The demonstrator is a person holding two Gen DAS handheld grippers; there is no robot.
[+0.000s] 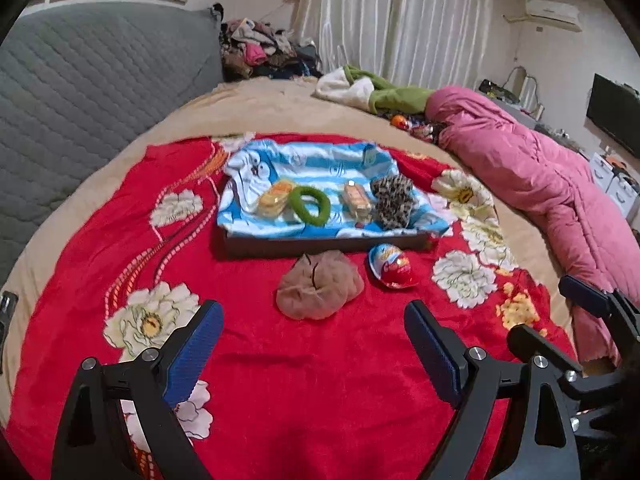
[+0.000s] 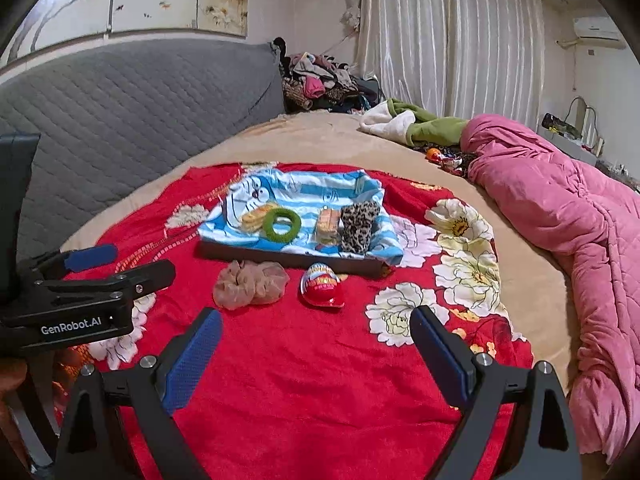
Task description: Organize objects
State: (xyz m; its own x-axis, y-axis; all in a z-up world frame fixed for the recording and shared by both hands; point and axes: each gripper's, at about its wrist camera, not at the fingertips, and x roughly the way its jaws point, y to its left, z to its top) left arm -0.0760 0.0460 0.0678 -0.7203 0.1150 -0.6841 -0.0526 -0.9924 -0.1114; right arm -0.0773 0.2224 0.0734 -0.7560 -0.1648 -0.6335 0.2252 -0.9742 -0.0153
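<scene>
A dark tray [image 1: 320, 245] [image 2: 280, 258] lined with a blue-and-white cartoon cloth [image 1: 316, 164] rests on the red flowered blanket. It holds a yellow packet [image 1: 272, 199], a green ring [image 1: 309, 204] [image 2: 281, 224], a wrapped snack [image 1: 357, 198] and a leopard-print scrunchie [image 1: 393, 200] [image 2: 358, 224]. In front of the tray lie a beige scrunchie [image 1: 319, 284] [image 2: 250, 282] and a red-and-blue toy egg [image 1: 393, 266] [image 2: 323, 284]. My left gripper [image 1: 314, 344] is open, short of the beige scrunchie. My right gripper [image 2: 316, 346] is open too, short of the egg. Both are empty.
The red blanket [image 1: 304, 392] covers a tan bedspread [image 1: 248, 104]. A grey quilted headboard [image 1: 92, 80] stands to the left, a pink duvet [image 1: 540, 184] lies rolled along the right, and a green-and-white garment [image 1: 376, 90] sits beyond. Clothes [image 1: 256, 48] are piled in the far corner.
</scene>
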